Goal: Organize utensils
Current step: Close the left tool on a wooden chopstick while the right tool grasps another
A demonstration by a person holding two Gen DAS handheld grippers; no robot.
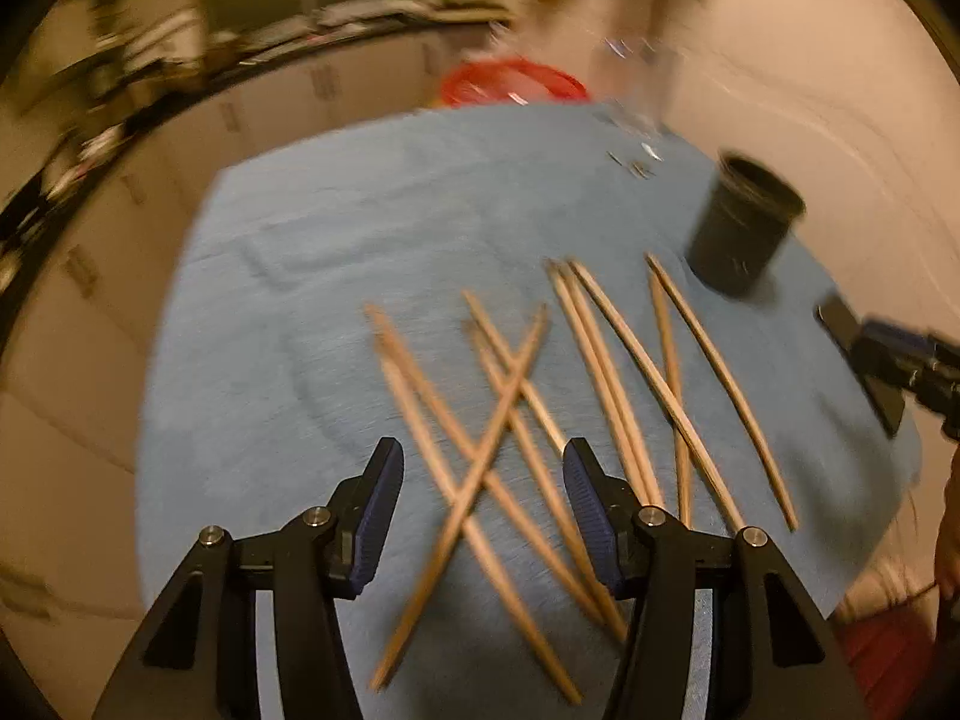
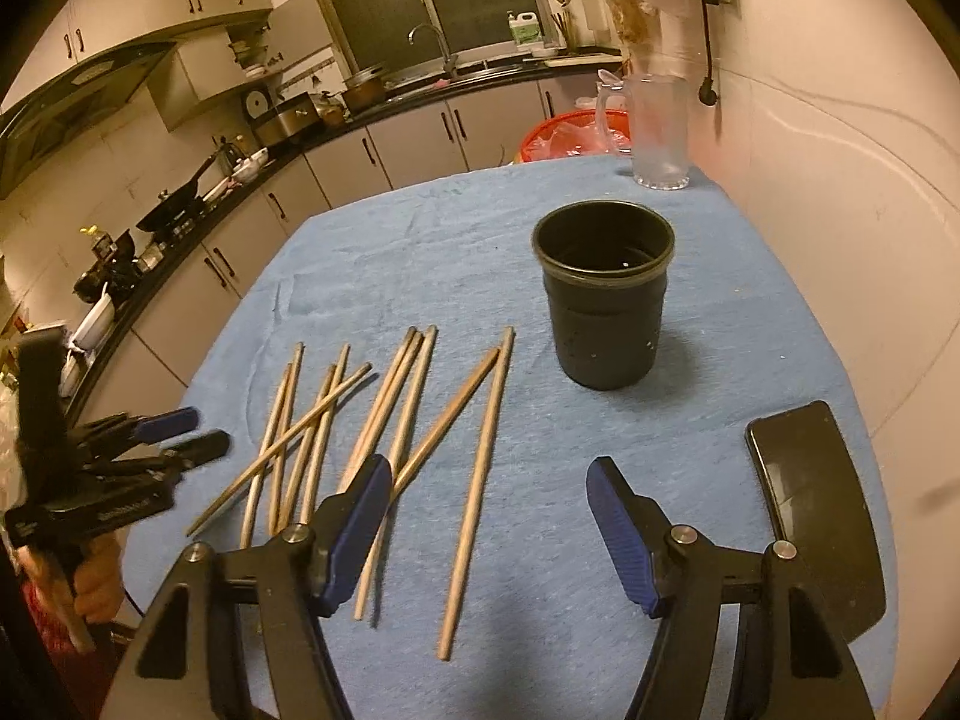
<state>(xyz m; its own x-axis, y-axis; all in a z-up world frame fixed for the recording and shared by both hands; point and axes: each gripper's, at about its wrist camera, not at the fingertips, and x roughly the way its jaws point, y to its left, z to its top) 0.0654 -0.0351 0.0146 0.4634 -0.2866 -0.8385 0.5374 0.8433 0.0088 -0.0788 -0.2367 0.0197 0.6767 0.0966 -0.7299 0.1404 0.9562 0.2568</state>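
The black cup (image 2: 603, 306) stands upright ahead of the right gripper (image 2: 489, 474), on the blue cloth (image 2: 420, 240); nothing shows inside it. The wooden chopsticks (image 2: 384, 414) lie loose on the cloth to the left of that gripper's fingers, some crossed, one pair just ahead of its left finger. Its jaws are spread wide and hold nothing. A dark phone (image 2: 810, 480) lies flat beside its right finger. A clear pitcher (image 2: 660, 132) stands beyond the cup. The left gripper (image 1: 483, 456) hovers over the crossed chopsticks (image 1: 516, 420), jaws wide, nothing between them.
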